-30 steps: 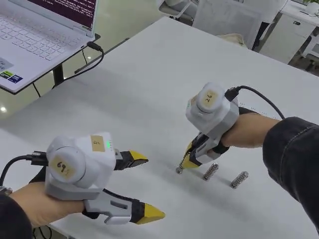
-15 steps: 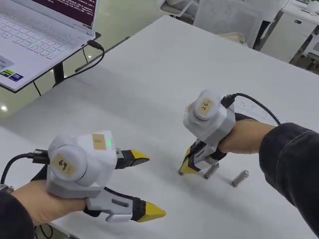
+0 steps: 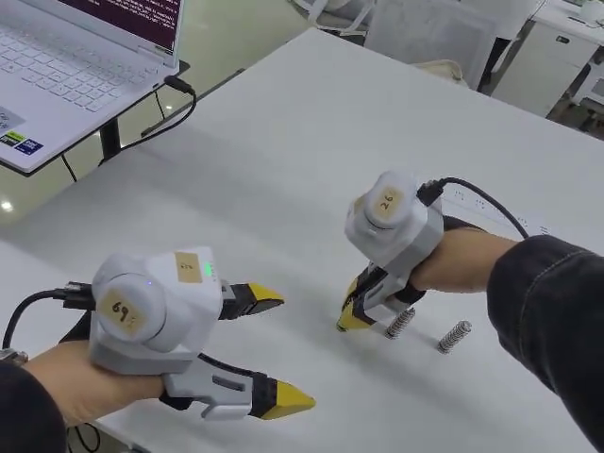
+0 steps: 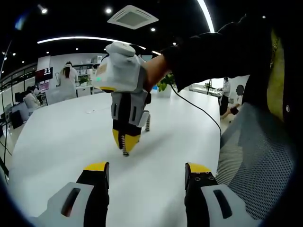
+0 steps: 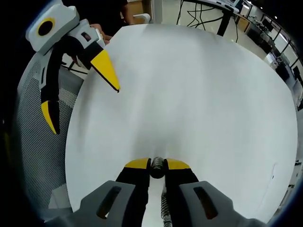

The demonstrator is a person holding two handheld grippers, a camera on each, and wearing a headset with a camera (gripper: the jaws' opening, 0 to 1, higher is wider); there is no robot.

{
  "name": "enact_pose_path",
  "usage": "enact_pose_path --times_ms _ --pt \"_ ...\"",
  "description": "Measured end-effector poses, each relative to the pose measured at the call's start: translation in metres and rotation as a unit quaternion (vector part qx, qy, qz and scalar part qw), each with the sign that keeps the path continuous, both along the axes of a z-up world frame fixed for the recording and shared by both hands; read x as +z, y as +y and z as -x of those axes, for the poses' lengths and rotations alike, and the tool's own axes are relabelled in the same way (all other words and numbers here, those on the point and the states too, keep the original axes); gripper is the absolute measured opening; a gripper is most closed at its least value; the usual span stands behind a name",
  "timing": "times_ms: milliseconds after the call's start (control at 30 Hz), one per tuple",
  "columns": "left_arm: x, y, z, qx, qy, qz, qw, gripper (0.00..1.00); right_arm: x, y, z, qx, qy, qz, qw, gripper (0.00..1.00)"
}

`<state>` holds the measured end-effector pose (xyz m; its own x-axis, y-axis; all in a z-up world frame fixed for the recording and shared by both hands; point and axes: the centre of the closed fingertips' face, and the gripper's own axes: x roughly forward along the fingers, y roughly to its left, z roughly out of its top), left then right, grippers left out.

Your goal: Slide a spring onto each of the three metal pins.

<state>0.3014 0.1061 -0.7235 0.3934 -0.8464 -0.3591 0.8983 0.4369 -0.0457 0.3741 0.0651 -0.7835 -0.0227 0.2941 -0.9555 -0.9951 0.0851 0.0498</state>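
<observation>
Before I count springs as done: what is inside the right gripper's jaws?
A spring, clamped by the right gripper. Whatever lies within its coils is covered.

In the head view the right tool (image 3: 351,319) hides its spring (image 4: 124,144).

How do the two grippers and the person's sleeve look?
Both the left gripper and the right gripper have white-grey housings, black jaws with yellow pointed tips, a tan handwritten sticker and a black cable. The left one shows a green light. The right arm wears a dark sleeve.
</observation>
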Motion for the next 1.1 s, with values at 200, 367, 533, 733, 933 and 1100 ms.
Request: enact_pose_path --times_ms 200,367,533,733,933,1100 --pt "0.0 0.001 -0.001 0.0 0.0 -0.001 1.0 0.61 0.0 0.001 -0.001 0.0 -0.001 -0.002 1.0 0.13" --pt "0.0 0.001 -0.001 0.0 -0.001 -0.002 1.0 0.61 0.003 0.0 -0.002 -0.004 -0.002 -0.008 1.0 0.16" --pt "0.001 0.0 -0.002 0.0 -0.001 -0.003 1.0 0.61 0.008 -0.001 -0.002 -0.015 -0.004 -0.019 0.9997 0.2" --pt "0.003 -0.002 -0.003 -0.003 -0.002 -0.007 1.0 0.61 0.018 -0.005 -0.002 -0.038 -0.009 -0.045 0.9982 0.29" --pt "0.008 -0.006 -0.007 -0.006 -0.005 -0.011 0.9999 0.61 0.04 -0.008 -0.005 -0.053 -0.03 -0.074 0.9954 0.35" --pt "0.01 -0.006 -0.009 -0.006 -0.006 -0.014 0.9999 0.61 0.065 -0.007 -0.01 -0.075 -0.052 -0.118 0.9888 0.38"
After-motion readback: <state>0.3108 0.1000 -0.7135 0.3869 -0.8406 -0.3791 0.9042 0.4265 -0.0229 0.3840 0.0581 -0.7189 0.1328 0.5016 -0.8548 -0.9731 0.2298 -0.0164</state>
